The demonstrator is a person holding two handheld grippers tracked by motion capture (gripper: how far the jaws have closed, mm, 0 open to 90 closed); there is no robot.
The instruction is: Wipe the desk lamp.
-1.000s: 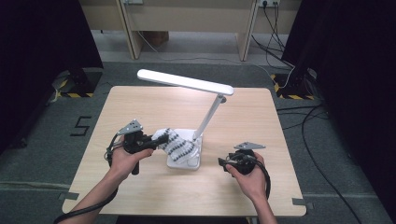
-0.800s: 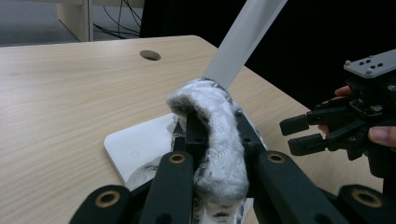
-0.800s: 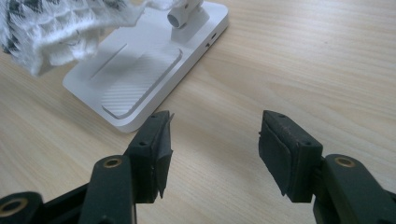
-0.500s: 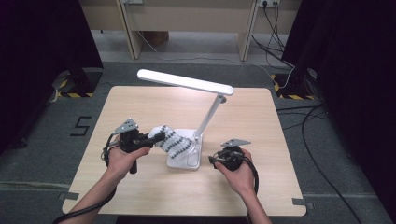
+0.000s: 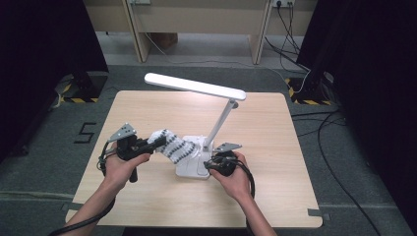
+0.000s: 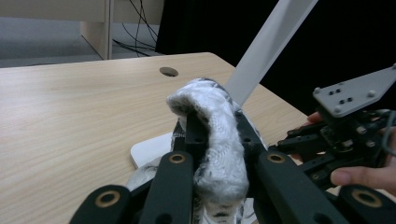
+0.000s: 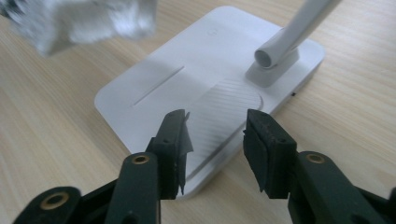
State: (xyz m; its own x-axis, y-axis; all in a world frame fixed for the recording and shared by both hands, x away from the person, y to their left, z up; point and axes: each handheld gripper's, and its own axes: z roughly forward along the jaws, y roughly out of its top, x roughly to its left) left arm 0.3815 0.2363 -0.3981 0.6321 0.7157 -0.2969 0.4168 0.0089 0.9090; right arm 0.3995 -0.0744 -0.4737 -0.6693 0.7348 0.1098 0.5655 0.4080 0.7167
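I have the cloth (image 5: 173, 145) pinched in my left claw (image 5: 158, 142), a white-and-grey knitted wad bunched between the two jaws; in the left gripper view it (image 6: 212, 140) bulges up and over the jaw tips. It hangs just above the lamp base (image 5: 193, 164), toward the base's 10 o'clock corner, and I judge I hold it there to wipe the white plate.

My right claw (image 5: 208, 166) sits at the base's 3 o'clock edge, below the foot of the stem (image 5: 222, 120). Its jaws have just been closing, yet they stand apart with nothing pressed between them; in the right gripper view the claw (image 7: 215, 135) straddles the near edge of the base (image 7: 159, 88), the ribbed patch showing in the gap. I take this as a brace: pinning the light base so it won't skid while the cloth rubs across it.

The stem rises from the base's 1 o'clock corner and leans back toward 12, carrying the long lamp head (image 5: 195, 86) out toward 10 o'clock over the table (image 5: 147, 110). That leaves the flat of the base clear from above, so the cloth can sweep without catching the stem.

The cloth's blurred edge (image 7: 79, 21) shows at 11 o'clock in the right gripper view, apart from my right jaws.
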